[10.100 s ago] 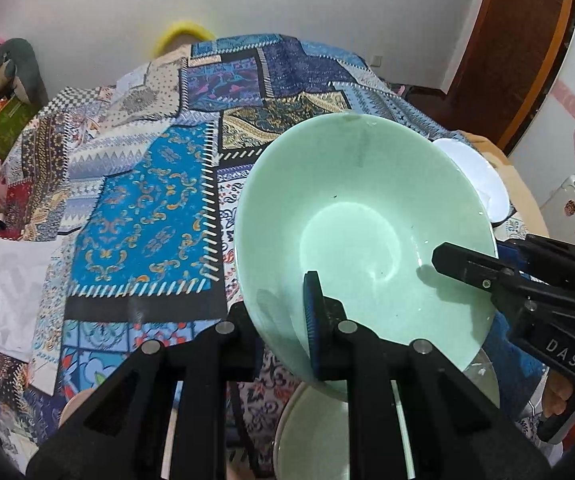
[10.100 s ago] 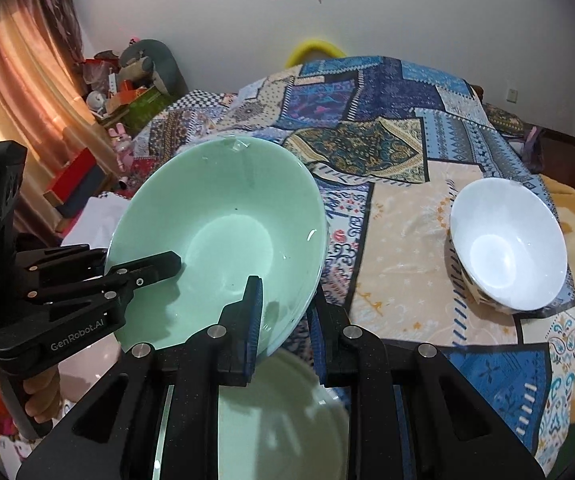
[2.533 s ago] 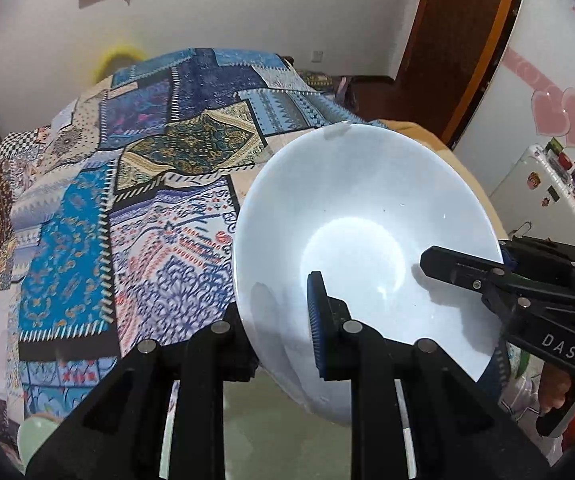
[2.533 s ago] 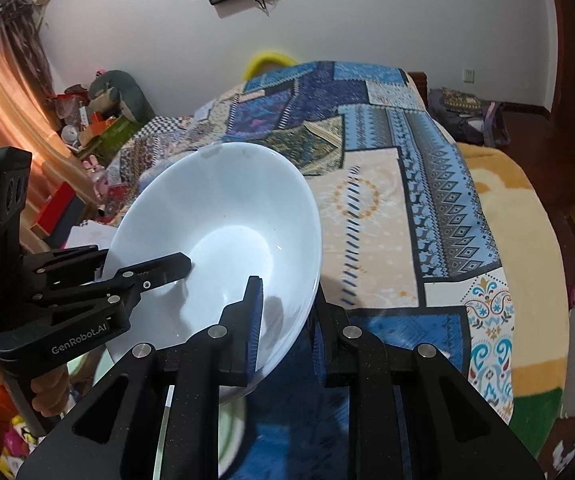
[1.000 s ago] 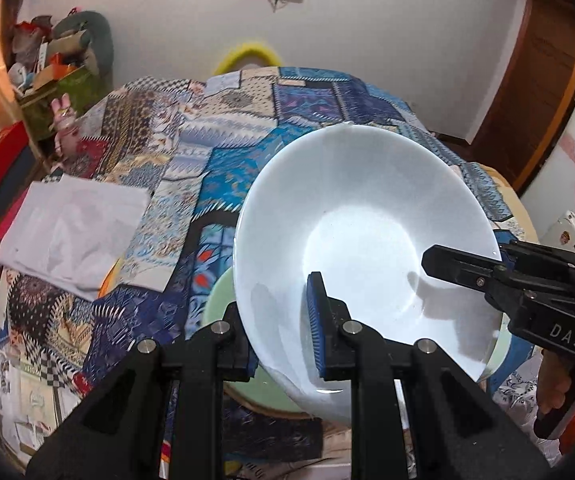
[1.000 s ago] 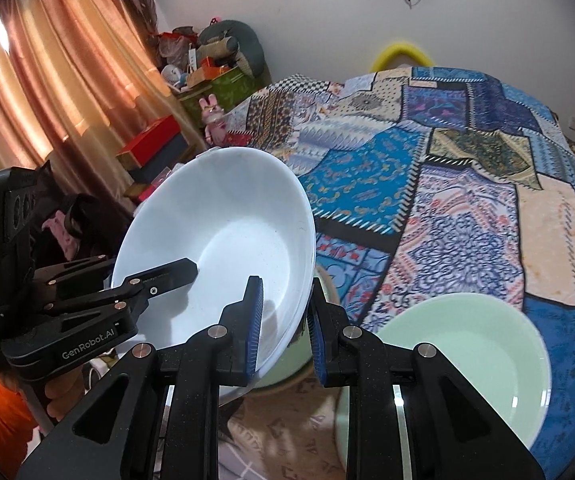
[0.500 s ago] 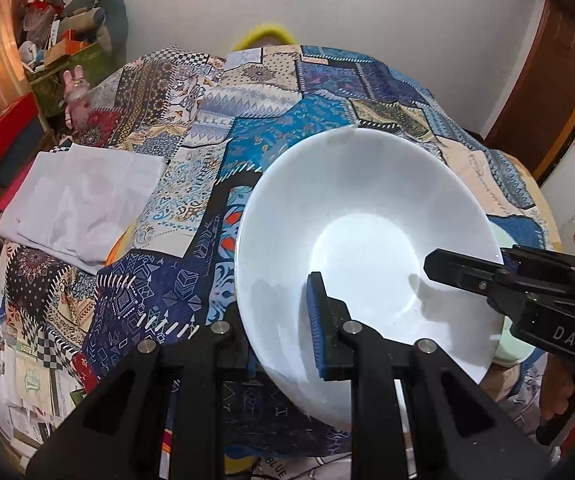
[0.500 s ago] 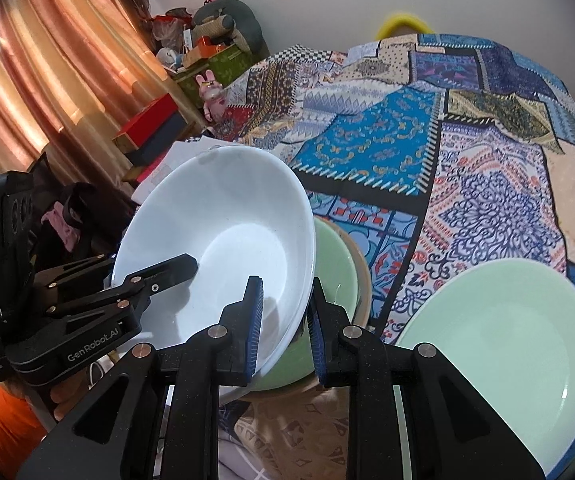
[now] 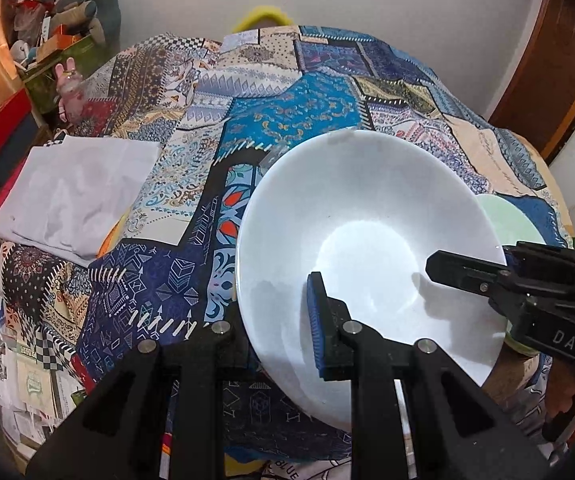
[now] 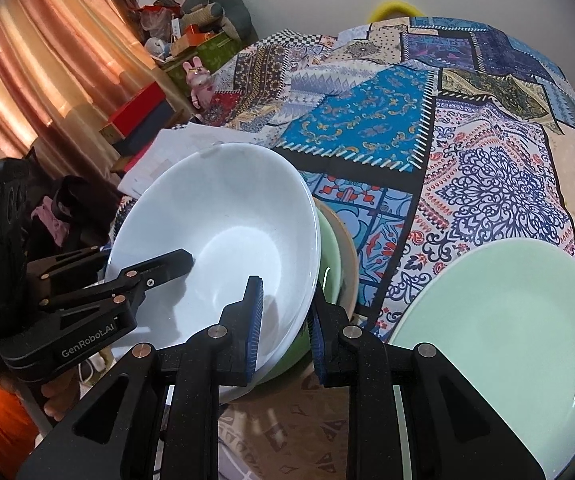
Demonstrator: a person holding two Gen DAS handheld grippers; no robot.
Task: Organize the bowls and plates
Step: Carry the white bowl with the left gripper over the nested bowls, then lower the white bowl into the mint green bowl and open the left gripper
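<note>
Both grippers clamp the same wide, shallow white ceramic bowl (image 9: 367, 248) by its rim, from opposite sides. The left gripper (image 9: 275, 320) has its jaws narrowed onto the near rim: one blue-padded finger sits inside the bowl, the other is hidden behind the wall. The right gripper (image 10: 283, 320) is closed on the opposite rim in the same way, with one pad inside and one outside.

The white bowl is tilted, its open side facing the cameras. In the right wrist view it sits just over a pale green bowl (image 10: 329, 256), which is nested in a tan bowl (image 10: 347, 252). Whether the white bowl's underside touches the green one cannot be told.

A pale green round plate (image 10: 503, 332) lies on the patchwork-patterned bedspread (image 10: 387, 128) to the right of the stack, near it. A folded white cloth (image 9: 75, 192) rests on the bedspread further left.
</note>
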